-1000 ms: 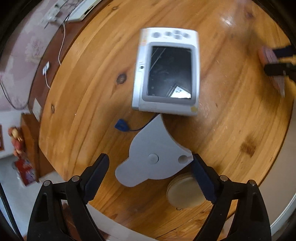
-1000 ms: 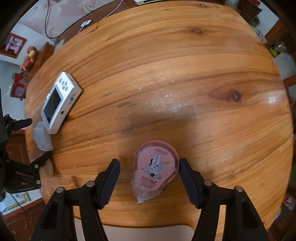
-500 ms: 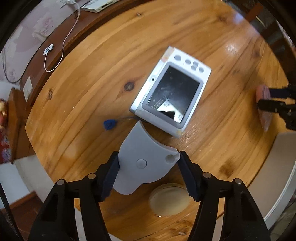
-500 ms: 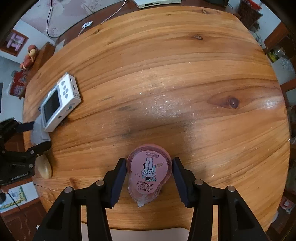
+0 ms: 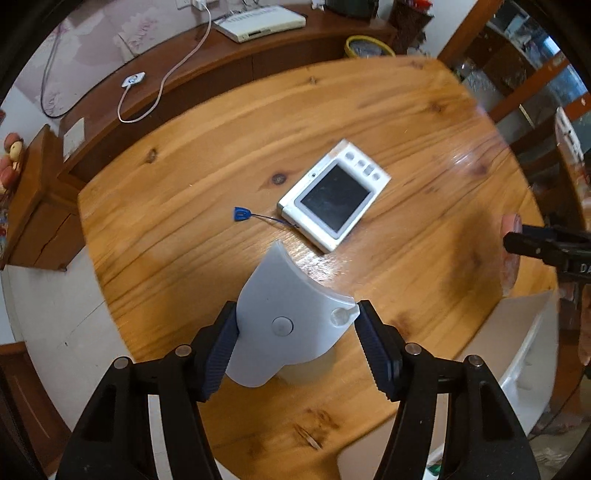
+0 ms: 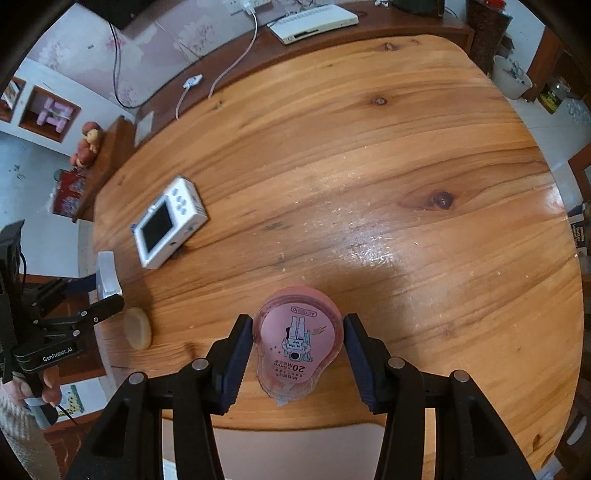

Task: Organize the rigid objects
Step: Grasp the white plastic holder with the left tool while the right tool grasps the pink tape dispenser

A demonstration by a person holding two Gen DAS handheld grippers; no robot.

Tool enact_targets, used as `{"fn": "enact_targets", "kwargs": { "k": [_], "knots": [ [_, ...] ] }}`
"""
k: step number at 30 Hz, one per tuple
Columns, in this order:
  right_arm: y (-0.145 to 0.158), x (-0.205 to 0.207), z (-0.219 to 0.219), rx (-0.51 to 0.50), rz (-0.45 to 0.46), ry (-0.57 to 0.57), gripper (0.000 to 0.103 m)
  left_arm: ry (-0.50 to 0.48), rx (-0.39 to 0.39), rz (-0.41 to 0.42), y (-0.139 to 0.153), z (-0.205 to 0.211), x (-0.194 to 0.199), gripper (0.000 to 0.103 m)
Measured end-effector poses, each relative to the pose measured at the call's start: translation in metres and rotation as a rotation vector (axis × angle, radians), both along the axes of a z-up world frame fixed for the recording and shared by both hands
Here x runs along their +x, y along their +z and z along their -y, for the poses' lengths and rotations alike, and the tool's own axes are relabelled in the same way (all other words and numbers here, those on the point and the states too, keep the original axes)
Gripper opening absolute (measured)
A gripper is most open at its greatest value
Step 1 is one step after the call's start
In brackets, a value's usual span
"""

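My left gripper (image 5: 295,317) is shut on a flat grey fan-shaped plastic piece (image 5: 280,288), held above the round wooden table (image 5: 184,184). In the right wrist view the same grey piece (image 6: 107,275) shows edge-on at the table's left rim, between the left gripper's fingers (image 6: 105,306). My right gripper (image 6: 297,328) is shut on a pink tape dispenser (image 6: 297,343) with a cartoon label, held just above the table's near edge. A white handheld device (image 5: 334,194) with a dark screen lies flat on the table, with a blue tag (image 5: 241,213) on a thin cord beside it.
A beige round disc (image 6: 137,328) lies on the table under the left gripper. Behind the table, a dark wooden sideboard holds a white box (image 6: 314,22) and cables. A white seat (image 5: 517,350) stands at the table's near side. A hand (image 6: 48,387) grips the left handle.
Both grippers closed on their objects and lifted them off the table. The left one rolled as it rose, so the table and the white device look smaller and turned.
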State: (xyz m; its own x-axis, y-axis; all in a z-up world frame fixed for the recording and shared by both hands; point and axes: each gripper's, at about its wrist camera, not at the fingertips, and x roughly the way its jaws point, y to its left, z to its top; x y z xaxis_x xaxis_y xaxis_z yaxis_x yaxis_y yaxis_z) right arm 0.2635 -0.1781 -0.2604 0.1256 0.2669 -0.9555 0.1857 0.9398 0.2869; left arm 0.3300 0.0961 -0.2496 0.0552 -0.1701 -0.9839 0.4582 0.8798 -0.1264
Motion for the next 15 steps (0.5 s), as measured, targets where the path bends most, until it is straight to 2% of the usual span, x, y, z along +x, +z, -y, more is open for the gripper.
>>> {"fn": "enact_targets", "kwargs": {
  "k": [5,10,15],
  "knots": [
    [0.035,-0.018,0.004,0.058,0.061,-0.015,0.051,0.033,-0.028,0.068,0.051,-0.003,-0.023,0.067],
    [0.08,-0.044,0.008,0.1,0.146,-0.011,0.051,0.045,-0.086,0.157,0.111,0.005,-0.066,0.067],
    [0.12,-0.083,-0.002,0.099,0.215,0.013,0.051,0.07,-0.115,0.204,0.148,0.016,-0.115,0.067]
  ]
}}
